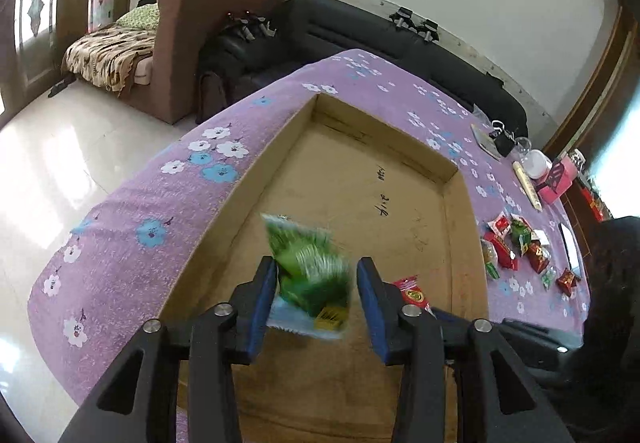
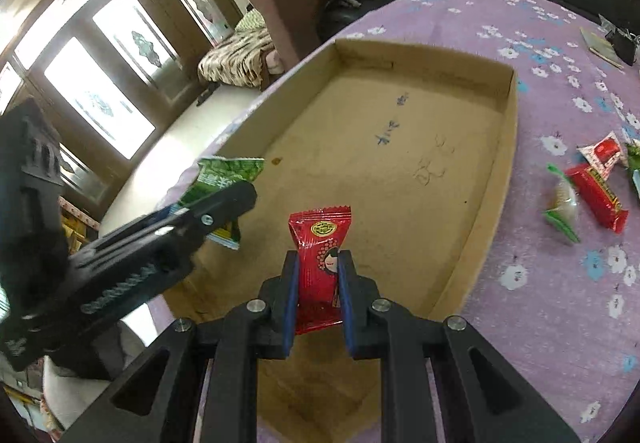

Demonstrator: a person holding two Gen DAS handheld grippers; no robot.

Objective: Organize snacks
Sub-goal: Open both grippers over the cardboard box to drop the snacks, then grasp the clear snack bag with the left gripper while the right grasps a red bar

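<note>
Above the near end of a shallow cardboard box on a purple flowered tablecloth, the left gripper is spread, a blurred green snack packet loose between its blue pads. At its 3 o'clock, the right gripper pinches one red candy packet upright. Both grippers tilt down toward the box floor. At 3 o'clock outside the box lies a cluster of red and green snacks, too jumbled to count.

A cardboard tray lies on the table, loose snacks to its right.
</note>
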